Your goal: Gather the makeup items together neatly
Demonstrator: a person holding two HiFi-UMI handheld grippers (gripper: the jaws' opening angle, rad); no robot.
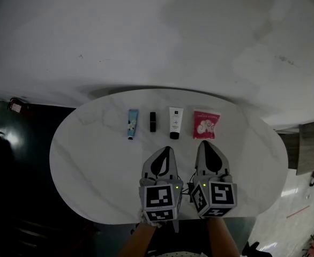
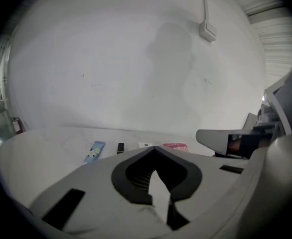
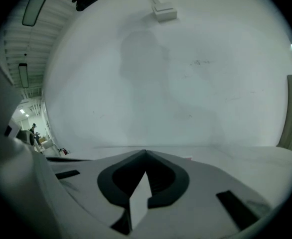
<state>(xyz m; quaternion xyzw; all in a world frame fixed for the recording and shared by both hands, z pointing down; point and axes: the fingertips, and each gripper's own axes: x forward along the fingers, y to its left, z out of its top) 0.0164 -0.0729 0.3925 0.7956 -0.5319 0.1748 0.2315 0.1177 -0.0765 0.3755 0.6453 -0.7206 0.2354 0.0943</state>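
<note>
Table (image 1: 92, 159): makeup row (image 1: 175, 121); L gripper (image 1: 169, 150), R gripper (image 1: 207, 143) closed.

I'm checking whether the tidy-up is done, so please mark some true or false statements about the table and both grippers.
1. Four items lie in a row on the table. True.
2. The left gripper holds the blue tube. False: it is shut and empty, and the tube lies on the table, apart from it.
3. The pink packet is at the right end of the row. True.
4. The right gripper is wide open. False: it is shut, with nothing in it.
5. The white tube lies between the black stick and the pink packet. True.
</note>
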